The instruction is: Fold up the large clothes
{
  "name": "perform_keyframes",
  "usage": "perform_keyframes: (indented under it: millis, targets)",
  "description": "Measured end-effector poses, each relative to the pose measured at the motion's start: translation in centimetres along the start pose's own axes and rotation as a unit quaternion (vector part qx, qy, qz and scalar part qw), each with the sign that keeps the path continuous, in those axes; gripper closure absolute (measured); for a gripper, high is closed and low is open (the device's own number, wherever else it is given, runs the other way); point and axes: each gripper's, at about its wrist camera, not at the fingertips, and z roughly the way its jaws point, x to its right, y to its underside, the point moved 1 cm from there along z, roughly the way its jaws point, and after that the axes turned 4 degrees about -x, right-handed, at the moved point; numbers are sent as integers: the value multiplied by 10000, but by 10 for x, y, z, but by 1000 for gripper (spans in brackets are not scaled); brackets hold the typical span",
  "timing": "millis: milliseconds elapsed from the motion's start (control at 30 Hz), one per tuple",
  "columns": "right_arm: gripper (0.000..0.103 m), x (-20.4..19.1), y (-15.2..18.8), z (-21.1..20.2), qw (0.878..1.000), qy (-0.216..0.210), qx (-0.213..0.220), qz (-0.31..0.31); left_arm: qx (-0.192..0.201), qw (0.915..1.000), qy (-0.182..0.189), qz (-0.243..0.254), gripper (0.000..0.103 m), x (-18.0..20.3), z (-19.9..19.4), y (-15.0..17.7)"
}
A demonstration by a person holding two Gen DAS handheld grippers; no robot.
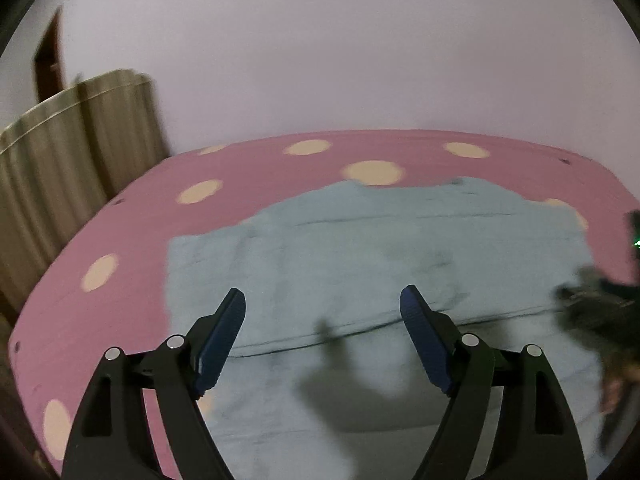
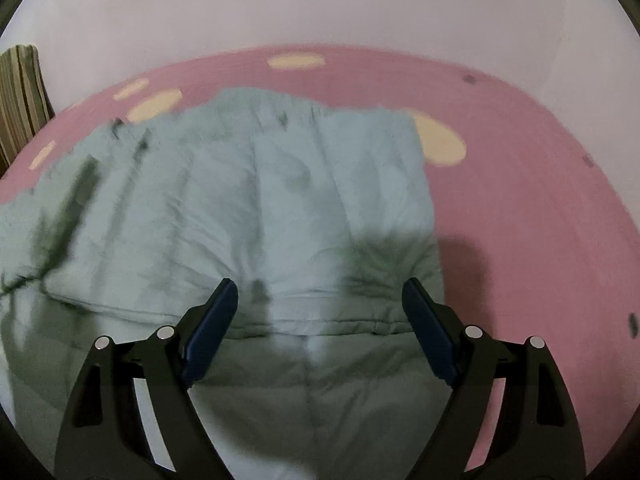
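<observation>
While both grippers hang above it, the pale green garment [image 1: 400, 248] lies spread flat on a bed covered by a pink sheet [image 1: 260, 168] with large cream dots. Seen from the left wrist, the garment fills the middle and right of the bed, with a long seam or folded edge running across it just beyond the fingertips. The left gripper [image 1: 322, 300] has its fingers [image 1: 224, 344] wide apart, blue pads facing each other, and nothing sits between them; only cloth shows below the gap, along with the gripper's dark shadow. At the right edge of that view a dark blurred shape [image 1: 592, 308] is too smeared to tell what it is.

From the right wrist view, the garment [image 2: 248, 200] reaches from the left edge to a straight side edge on the right, where bare pink sheet [image 2: 520, 220] begins. A folded layer lies over the lower part, its stitched edge crossing just under the fingertips. The right gripper [image 2: 320, 296] also has its fingers [image 2: 430, 332] spread wide and empty, apart from the cloth beneath.

Behind the bed stands a plain pale wall [image 1: 320, 60]. A striped curtain [image 1: 72, 160] hangs at the left, with a dark door [image 1: 50, 64] beyond it
</observation>
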Motion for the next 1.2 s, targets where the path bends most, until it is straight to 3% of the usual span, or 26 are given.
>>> perform_keyframes:
  millis: [133, 233, 400, 467, 533, 600, 800, 933, 1200]
  targets:
    - [19, -39, -13, -35, 9978, -526, 324, -248, -131, 9980, -535, -311, 24, -54, 14, 9]
    - [19, -76, -23, -30, 9937, -1061, 119, -354, -252, 9950, -684, -680, 24, -86, 22, 13]
    - [25, -127, -34, -2, 9855, -1622, -263, -428, -309, 9924, -845, -839, 24, -111, 31, 15]
    - [42, -141, -38, 8, 9822, -1758, -454, -487, -321, 9921, -856, -859, 24, -115, 36, 14]
    - [81, -152, -37, 19, 9775, -1876, -745, -611, -342, 9921, -836, -866, 24, -116, 41, 12]
    - [95, -157, -36, 23, 9753, -1909, -869, -685, -355, 9922, -831, -857, 24, -116, 44, 10]
    - [98, -109, -46, -5, 9855, -1602, -298, -474, -309, 9930, -745, -860, 24, -111, 47, 2]
    - [99, -60, -53, -9, 9935, -1099, -60, -295, -314, 9945, -622, -779, 24, -96, 58, -8]
    - [98, 13, -43, 27, 9971, -610, -449, 60, -560, 9968, -504, -280, 24, -49, 100, -21]
